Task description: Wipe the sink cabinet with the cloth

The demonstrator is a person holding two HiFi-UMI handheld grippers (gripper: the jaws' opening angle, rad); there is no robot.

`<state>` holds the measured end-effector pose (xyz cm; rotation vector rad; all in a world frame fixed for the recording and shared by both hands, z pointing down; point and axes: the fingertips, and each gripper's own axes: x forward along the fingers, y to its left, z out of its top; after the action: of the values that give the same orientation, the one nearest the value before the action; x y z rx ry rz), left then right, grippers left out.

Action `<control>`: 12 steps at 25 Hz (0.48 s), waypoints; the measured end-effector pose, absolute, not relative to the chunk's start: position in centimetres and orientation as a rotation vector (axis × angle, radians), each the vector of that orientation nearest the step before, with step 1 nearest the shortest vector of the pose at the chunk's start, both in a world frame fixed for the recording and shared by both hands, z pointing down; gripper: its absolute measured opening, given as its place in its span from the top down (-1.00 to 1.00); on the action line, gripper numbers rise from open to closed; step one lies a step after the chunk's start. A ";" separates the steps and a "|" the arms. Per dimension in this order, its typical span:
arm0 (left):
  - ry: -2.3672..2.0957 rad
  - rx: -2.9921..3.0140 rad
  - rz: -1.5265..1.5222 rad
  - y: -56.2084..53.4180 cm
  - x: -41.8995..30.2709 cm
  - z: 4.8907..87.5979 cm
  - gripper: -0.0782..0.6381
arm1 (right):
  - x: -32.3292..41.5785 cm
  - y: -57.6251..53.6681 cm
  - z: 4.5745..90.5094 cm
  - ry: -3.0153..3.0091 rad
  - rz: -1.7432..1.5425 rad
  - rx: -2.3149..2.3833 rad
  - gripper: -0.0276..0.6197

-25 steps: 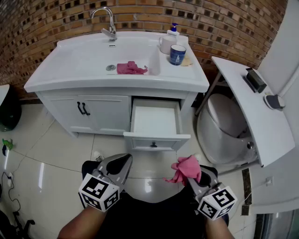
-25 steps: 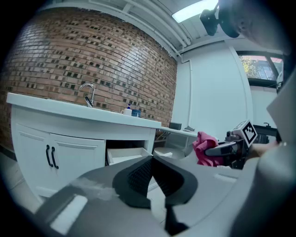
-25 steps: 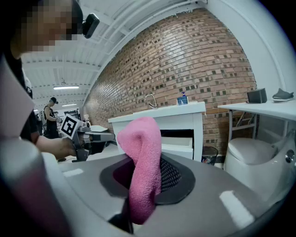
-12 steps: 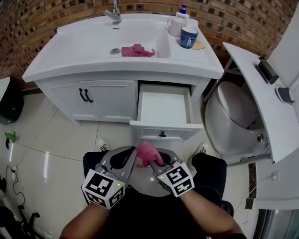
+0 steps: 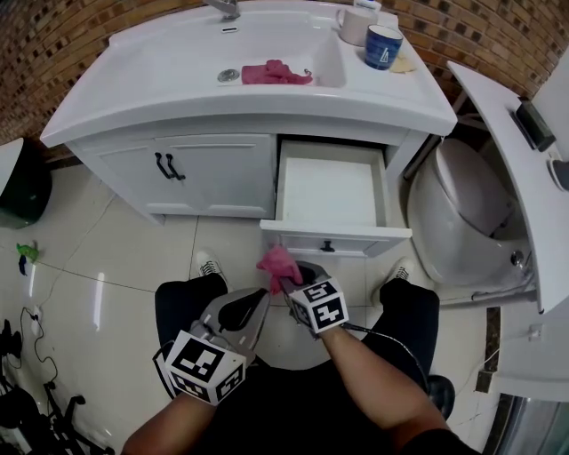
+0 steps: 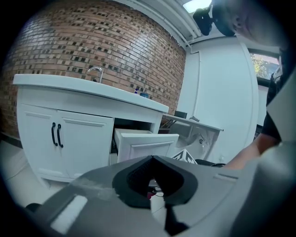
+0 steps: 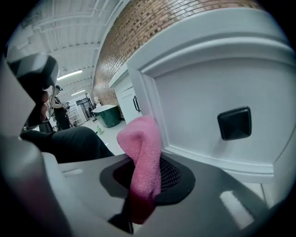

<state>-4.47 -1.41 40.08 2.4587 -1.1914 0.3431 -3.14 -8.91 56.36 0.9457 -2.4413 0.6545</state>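
My right gripper (image 5: 286, 283) is shut on a pink cloth (image 5: 278, 264), and it holds the cloth just below the front panel of the open drawer (image 5: 335, 242) of the white sink cabinet (image 5: 213, 173). In the right gripper view the pink cloth (image 7: 142, 159) sticks up from the closed jaws, close to the drawer front and its black knob (image 7: 234, 123). My left gripper (image 5: 252, 309) hangs lower left over the person's lap, shut and empty. A second pink cloth (image 5: 274, 73) lies in the sink basin.
A blue mug (image 5: 383, 46) and a white cup (image 5: 359, 23) stand on the counter's right end. A toilet (image 5: 471, 218) and a white slanted panel (image 5: 524, 169) stand right of the drawer. Black door handles (image 5: 169, 166) sit on the cabinet's left doors. The floor is glossy tile.
The right gripper carried the pink cloth from the right side leftward and forward, up to the drawer front. The view shifted closer to the cabinet. The left gripper stayed low.
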 end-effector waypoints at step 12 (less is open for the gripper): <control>-1.192 2.434 0.324 -1.1 -5.8 40.2 0.76 | -1.9 -10.4 57.5 -2.413 0.657 1.037 0.65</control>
<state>-5.79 -1.06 40.22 2.4336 -1.1921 0.3240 -1.94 -10.42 57.55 1.0371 -2.4125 0.6573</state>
